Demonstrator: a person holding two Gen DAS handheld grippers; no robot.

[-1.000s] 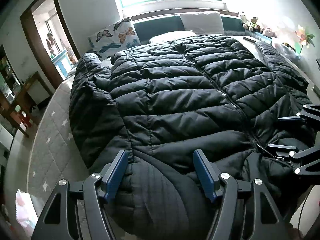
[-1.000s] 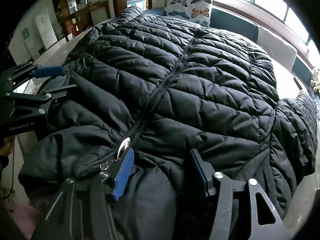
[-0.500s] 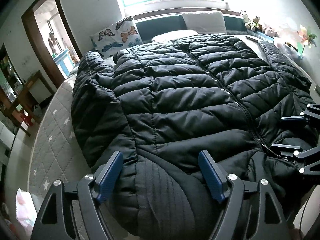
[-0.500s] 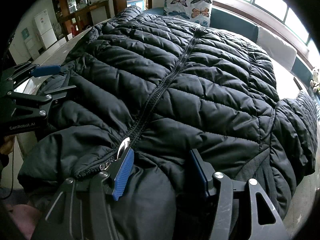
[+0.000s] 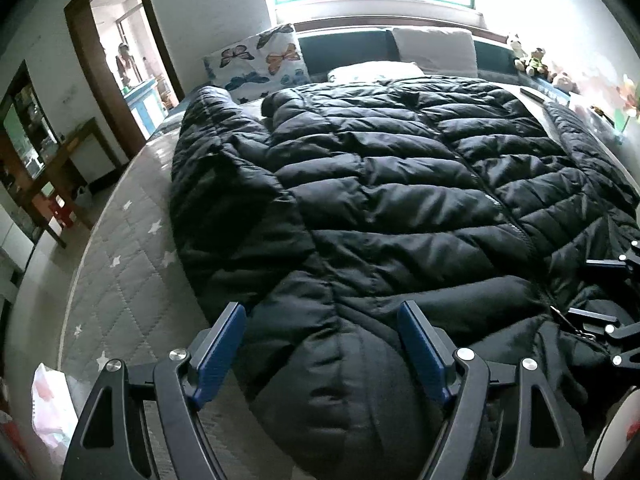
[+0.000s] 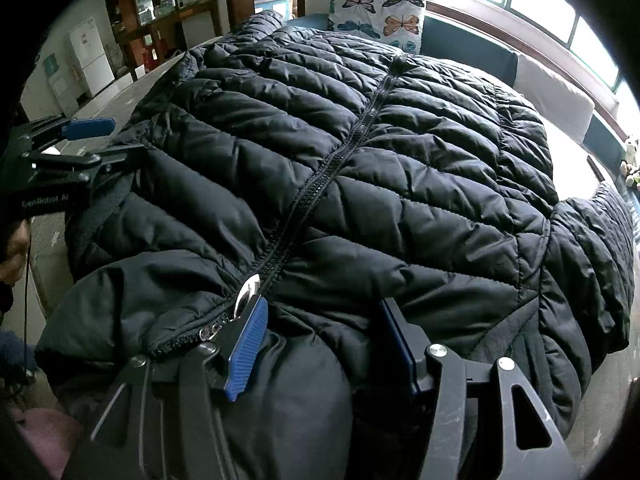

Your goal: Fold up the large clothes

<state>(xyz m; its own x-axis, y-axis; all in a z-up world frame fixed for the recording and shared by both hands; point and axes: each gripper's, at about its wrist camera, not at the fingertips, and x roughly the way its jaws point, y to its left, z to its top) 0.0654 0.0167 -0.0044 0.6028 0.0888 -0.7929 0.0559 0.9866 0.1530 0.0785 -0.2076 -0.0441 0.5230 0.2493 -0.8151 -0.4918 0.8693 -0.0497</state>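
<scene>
My left claw (image 5: 322, 354) is spread wide over the puffer jacket (image 5: 400, 208); my right claw (image 6: 320, 342) grips its hood. No fold made yet.

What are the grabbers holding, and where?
The right gripper pinches the black puffy jacket at its collar, beside the zipper pull. The left gripper stands open, holding nothing.

Left wrist view: sits behind left claw (image 5: 322, 354), low at foot of bed, tilted down, close over hem of black quilted puffer jacket (image 5: 380, 208), facing butterfly-print pillow (image 5: 256, 64). Right wrist view: behind right claw (image 6: 320, 344), same tilt, pillow (image 6: 376, 14) far beyond. Shared: jacket (image 6: 360, 168), pillow, each other's claw at frame edge.
</scene>
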